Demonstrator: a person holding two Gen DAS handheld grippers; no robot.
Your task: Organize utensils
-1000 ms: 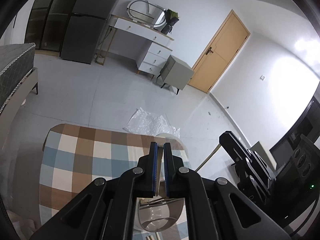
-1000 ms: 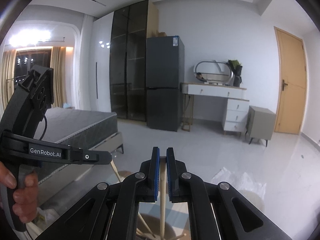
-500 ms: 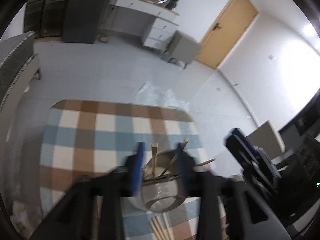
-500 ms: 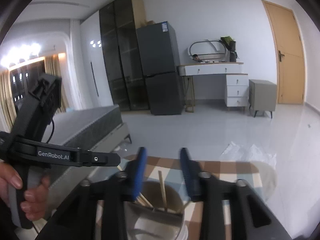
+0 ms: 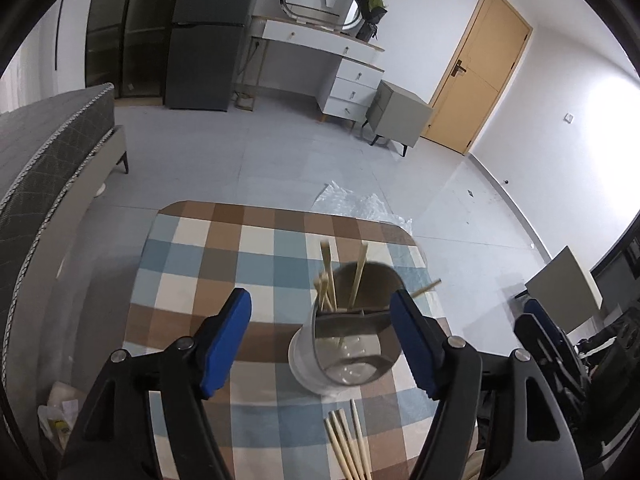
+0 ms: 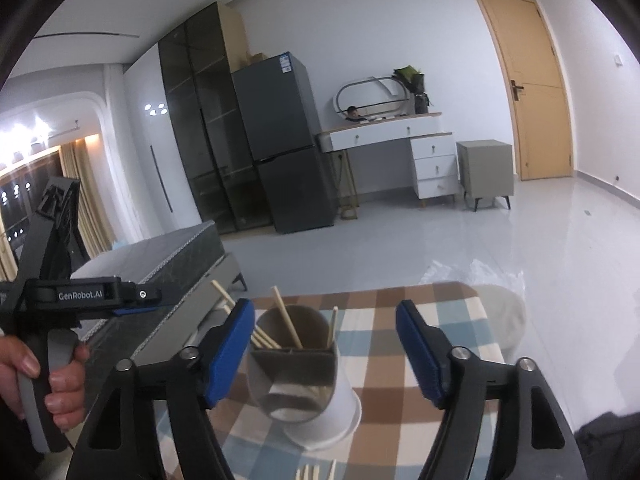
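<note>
A round utensil holder (image 5: 347, 344) with an inner divider stands on a checked tablecloth (image 5: 224, 256); several wooden chopsticks (image 5: 326, 276) stick up from it. More chopsticks (image 5: 346, 440) lie flat on the cloth in front of it. My left gripper (image 5: 322, 340) is open and empty, held above the holder's left side. In the right wrist view the holder (image 6: 298, 364) sits between the spread fingers of my right gripper (image 6: 326, 354), which is open and empty. The loose chopsticks (image 6: 314, 472) show at that view's bottom edge.
The table is small with rounded corners; its far edge (image 5: 280, 210) drops to a grey tiled floor. A grey bed (image 5: 48, 160) lies to the left. Crumpled clear plastic (image 5: 356, 204) lies on the floor beyond the table. The left gripper's body (image 6: 60, 300) shows in the right wrist view.
Both grippers went from shut to wide open. Both tilted down, so the holder and the table come into fuller view.
</note>
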